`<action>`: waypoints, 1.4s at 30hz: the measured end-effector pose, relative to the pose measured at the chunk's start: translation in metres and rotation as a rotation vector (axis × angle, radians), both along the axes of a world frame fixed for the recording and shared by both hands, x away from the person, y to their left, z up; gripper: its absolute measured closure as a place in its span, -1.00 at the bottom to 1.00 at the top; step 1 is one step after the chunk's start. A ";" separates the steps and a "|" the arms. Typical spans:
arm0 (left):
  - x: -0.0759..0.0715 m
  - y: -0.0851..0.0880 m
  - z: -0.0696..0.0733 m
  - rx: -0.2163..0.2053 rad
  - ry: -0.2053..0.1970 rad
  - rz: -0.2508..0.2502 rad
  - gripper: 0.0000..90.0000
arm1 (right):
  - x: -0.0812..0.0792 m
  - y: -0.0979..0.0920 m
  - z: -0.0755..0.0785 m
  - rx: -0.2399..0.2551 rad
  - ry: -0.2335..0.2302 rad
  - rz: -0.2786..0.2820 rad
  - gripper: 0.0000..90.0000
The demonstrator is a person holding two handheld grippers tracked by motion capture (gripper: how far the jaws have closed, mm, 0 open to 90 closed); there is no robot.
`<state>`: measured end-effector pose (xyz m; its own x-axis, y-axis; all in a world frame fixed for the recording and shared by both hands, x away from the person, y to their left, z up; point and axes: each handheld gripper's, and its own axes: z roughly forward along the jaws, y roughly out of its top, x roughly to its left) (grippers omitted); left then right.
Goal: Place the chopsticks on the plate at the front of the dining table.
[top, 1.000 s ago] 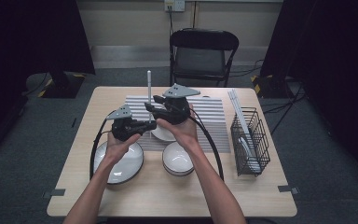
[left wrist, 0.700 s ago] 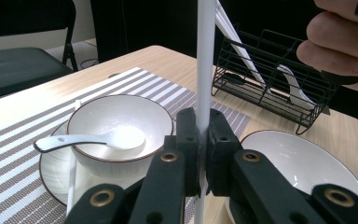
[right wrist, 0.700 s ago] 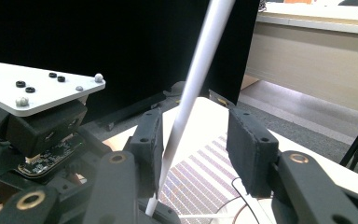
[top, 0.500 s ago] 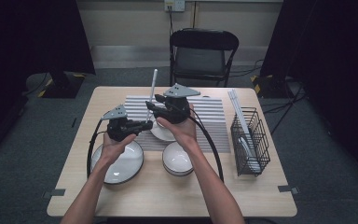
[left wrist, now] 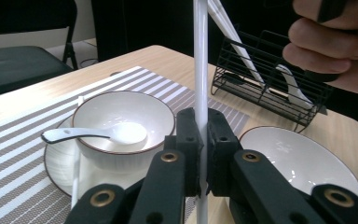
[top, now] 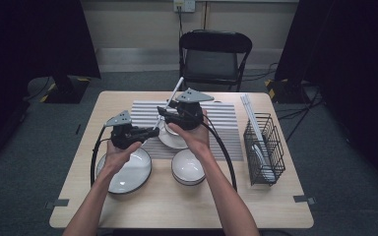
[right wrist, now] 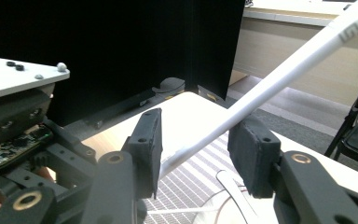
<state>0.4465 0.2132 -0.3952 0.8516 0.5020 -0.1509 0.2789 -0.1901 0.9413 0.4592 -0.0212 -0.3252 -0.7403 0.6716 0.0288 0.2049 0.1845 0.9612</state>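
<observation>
Here, as your hands sit over the surface [top: 256, 206]:

Left tongs [left wrist: 204, 140]: you have them clamped tight on a white chopstick [left wrist: 200, 70], which stands upright between the pads in the left gripper view.

Right tongs [right wrist: 200, 144]: your jaws stand apart — the same chopstick [right wrist: 279, 74] slants across the gap. It looks to rest against the left pad and stays clear of the right one, though contact is hard to judge.

Chopstick, from above: it rises off the left tongs [top: 153, 130] and tilts toward the far side of the surface, passing the right tongs [top: 161, 112] held just beside them.

Under your hands: a bowl [left wrist: 121, 116] with a white spoon [left wrist: 93, 134] lying in it, set on a saucer [left wrist: 58, 163] on the striped mat [top: 221, 123].

Near edge: a plate [top: 125, 174] below your left hand, and a second bowl [top: 188, 167] just beside it.

Right side: a black wire basket [top: 263, 147] — more chopsticks [top: 252, 115] lean in it, well apart from your tongs.
</observation>
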 end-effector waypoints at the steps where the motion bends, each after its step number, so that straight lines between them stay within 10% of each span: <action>1: 0.000 0.000 0.000 0.004 -0.001 0.003 0.92 | 0.000 -0.001 0.000 -0.002 0.001 -0.004 0.23; 42: -0.004 0.000 -0.003 0.013 -0.052 0.026 0.92 | 0.005 -0.009 -0.013 -0.007 0.024 -0.038 0.17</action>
<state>0.4424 0.2135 -0.3978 0.8450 0.5254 -0.1001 0.2343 -0.1955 0.9523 0.4646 -0.0305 -0.3378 -0.7133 0.6996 0.0413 0.2344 0.1827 0.9548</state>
